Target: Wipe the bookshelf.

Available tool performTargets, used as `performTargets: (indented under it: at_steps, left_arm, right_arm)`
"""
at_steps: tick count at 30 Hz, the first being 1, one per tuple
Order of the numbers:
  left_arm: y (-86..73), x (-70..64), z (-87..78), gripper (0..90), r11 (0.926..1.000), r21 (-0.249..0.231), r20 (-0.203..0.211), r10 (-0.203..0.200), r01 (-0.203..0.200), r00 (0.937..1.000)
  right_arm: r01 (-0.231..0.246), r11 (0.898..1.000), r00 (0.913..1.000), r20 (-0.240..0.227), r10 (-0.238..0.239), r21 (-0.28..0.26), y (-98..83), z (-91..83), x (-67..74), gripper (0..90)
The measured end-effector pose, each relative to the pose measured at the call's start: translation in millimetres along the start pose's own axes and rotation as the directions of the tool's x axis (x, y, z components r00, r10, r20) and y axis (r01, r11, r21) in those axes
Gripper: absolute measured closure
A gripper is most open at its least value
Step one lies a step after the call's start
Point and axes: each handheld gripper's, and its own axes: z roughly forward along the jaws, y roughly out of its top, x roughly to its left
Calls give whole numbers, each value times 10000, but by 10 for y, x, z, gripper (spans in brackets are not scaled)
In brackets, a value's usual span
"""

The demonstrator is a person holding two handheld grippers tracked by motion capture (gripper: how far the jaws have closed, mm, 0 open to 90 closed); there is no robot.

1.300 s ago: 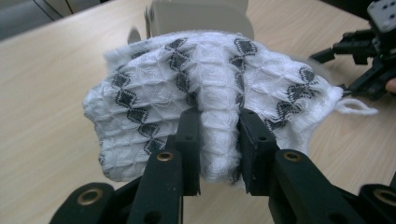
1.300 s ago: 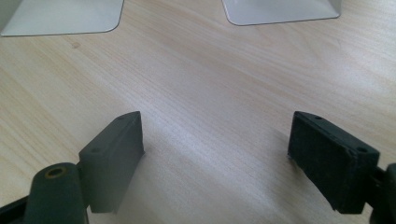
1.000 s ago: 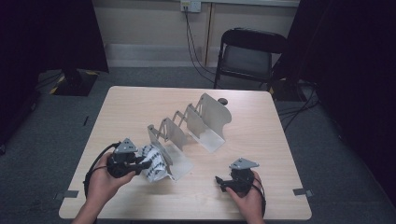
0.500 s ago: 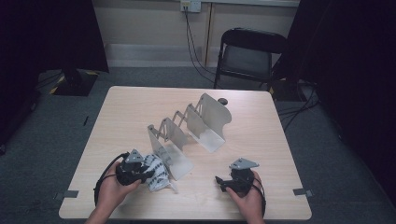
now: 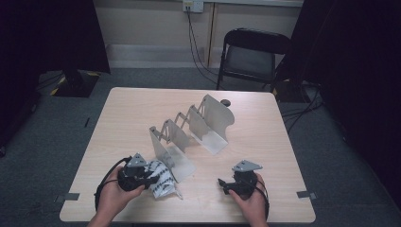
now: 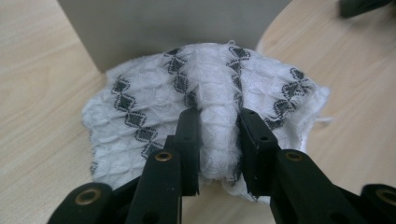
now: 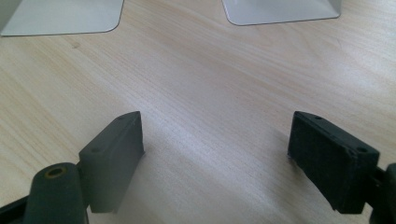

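The left gripper [image 6: 218, 135] pinches a fold of the patterned cloth [image 6: 205, 93] (white, black diamonds); the right gripper's [image 7: 215, 154] fingers gape over the bare surface [image 7: 210, 70].

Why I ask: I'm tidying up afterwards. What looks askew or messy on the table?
Only the patterned cloth: it lies crumpled, not flat, against the metal rack, a fold pinched in the left hand-held gripper.

White cloth [image 6: 205, 107] with black diamond pattern, crumpled, a raised fold pinched at its centre, lying on the table at the lower left of the high view [image 5: 160, 176], its far edge against a grey metal plate.
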Motion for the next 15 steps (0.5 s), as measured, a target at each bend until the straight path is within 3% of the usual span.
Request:
performTargets:
  at_steps: [4,7,9,12,15]
  left_arm:
    - [148,-64,-190,712,9995,-298,70,77,-75,9999]
    - [281,-96,-348,712,9976,-558,-127,398,-405,9991]
    - [361,-123,-444,711,9958,-830,-264,362,-383,9990]
    - [468,-136,-598,710,9911,-1189,-558,539,-602,9970]
    - [551,-165,-762,709,9845,-1660,-592,470,-562,9971]
  right_arm:
    - [1,10000,10000,1,-1,-1,0,0,0,173]
    - [3,10000,10000,1,-3,0,0,0,0,173]
    - [1,10000,10000,0,-1,-1,0,0,0,172]
    - [1,10000,10000,1,-1,-2,0,0,0,173]
    - [11,10000,10000,3,-11,-1,0,0,-1,172]
